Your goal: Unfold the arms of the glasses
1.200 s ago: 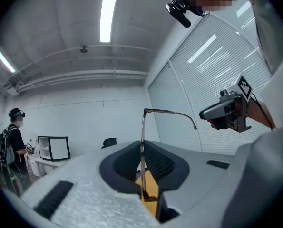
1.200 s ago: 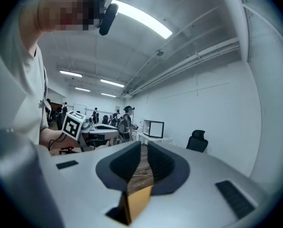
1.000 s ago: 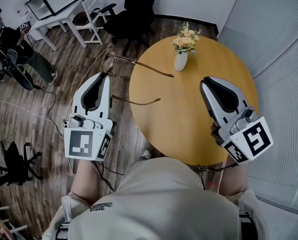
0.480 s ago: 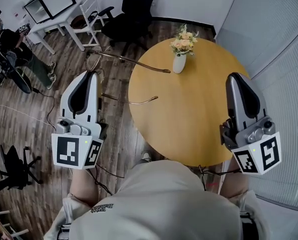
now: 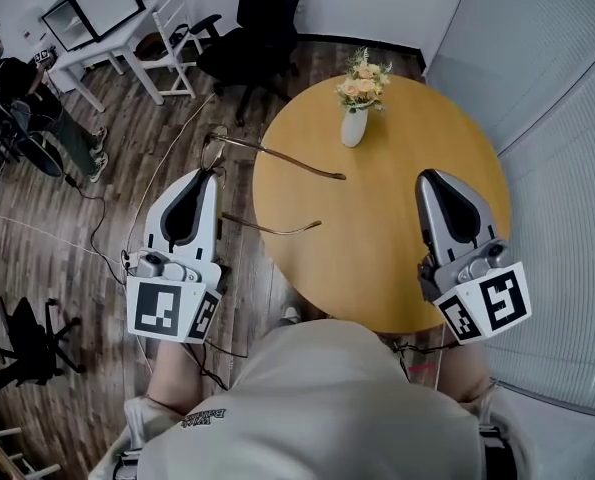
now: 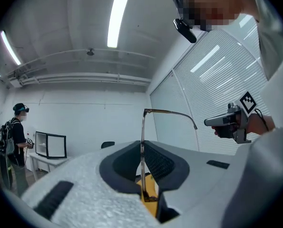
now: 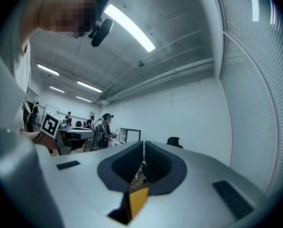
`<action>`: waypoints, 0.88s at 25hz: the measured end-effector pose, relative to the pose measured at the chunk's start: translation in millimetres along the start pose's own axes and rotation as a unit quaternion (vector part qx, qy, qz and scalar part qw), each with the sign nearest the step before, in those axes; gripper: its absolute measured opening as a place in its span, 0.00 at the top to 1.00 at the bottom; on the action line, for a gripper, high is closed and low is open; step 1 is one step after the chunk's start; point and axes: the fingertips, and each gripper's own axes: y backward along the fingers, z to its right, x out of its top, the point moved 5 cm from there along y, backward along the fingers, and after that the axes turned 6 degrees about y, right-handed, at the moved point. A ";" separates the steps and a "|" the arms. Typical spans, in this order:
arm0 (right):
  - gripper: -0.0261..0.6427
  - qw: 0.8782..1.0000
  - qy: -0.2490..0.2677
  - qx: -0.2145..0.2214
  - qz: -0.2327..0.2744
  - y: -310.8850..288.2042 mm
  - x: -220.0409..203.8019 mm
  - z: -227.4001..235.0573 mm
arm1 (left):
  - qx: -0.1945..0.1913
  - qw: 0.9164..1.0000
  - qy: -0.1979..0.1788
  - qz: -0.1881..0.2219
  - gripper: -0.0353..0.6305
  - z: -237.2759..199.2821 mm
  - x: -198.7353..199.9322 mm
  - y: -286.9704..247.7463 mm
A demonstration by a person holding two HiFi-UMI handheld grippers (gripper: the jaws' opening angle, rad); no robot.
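left gripper (image 5: 208,174): clamped on the glasses (image 5: 285,157), held in the air just left of the table (image 5: 397,228), both arms open, reaching over its edge | right gripper (image 5: 429,177): jaws just closed together, empty, above the table

Carried, on a round yellow-brown wooden table (image 5: 377,243) standing on a dark plank floor (image 5: 87,293) strewn with cables (image 5: 177,150), a small white vase (image 5: 354,126) of pale peach flowers (image 5: 362,80), upright near the table's far edge.
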 end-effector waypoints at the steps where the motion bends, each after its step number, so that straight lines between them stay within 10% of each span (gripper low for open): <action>1: 0.91 1.000 -0.003 0.001 -0.004 -1.2 -3.7 -0.4 | -0.001 1.000 0.006 -0.004 0.89 0.1 -4.9 -0.9; 22: 0.91 0.998 0.010 0.032 -0.057 -14.0 -37.6 -10.2 | 0.010 0.999 0.023 -0.047 0.89 -2.1 -38.2 -4.9</action>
